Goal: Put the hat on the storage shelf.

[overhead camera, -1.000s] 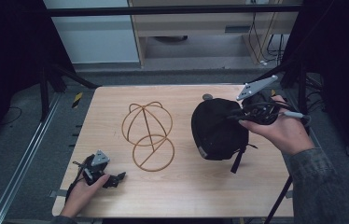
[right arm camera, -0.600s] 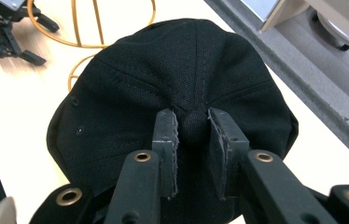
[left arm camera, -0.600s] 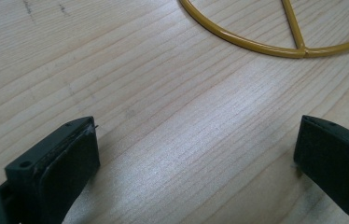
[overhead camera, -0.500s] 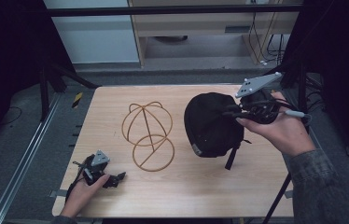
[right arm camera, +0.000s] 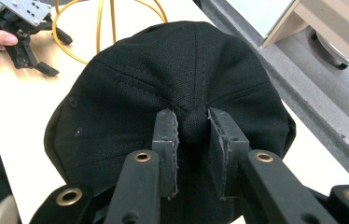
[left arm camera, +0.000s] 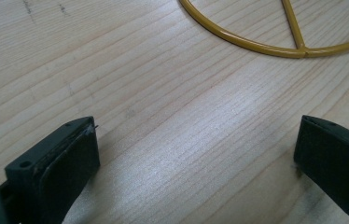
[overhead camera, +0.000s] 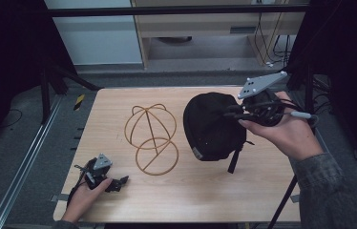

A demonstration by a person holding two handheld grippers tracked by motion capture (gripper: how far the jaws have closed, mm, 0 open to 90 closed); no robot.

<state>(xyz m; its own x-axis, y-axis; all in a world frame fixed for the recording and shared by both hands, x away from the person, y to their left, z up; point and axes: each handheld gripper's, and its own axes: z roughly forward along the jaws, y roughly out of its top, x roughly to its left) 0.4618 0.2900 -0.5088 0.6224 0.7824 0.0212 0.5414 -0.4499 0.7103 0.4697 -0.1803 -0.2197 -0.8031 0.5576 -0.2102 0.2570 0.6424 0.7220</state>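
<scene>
The black fabric baseball cap (overhead camera: 213, 126) is off the pale wooden table (overhead camera: 215, 191), held up at a tilt to the right of the gold wire dome-shaped hat stand (overhead camera: 151, 134) and apart from it, so the pick-up looks done while the placing on the stand is not yet done. The right claw (right arm camera: 192, 128) is closed tightly on the cap's crown, its two black jaws pinching the small fabric-covered top button between them (the adjusting strap dangles below the cap in the high view). What seems left, judging from this layout, is to carry the cap leftwards over the stand, lower it so the crown settles on the wire dome, and let go. The left claw (overhead camera: 117, 183) rests low on the table near the front left corner, jaws spread wide with nothing between them, the stand's round base ring (left arm camera: 275, 44) lying just ahead of it. No brand, label or readable writing can be made out on the cap, the stand or the table
</scene>
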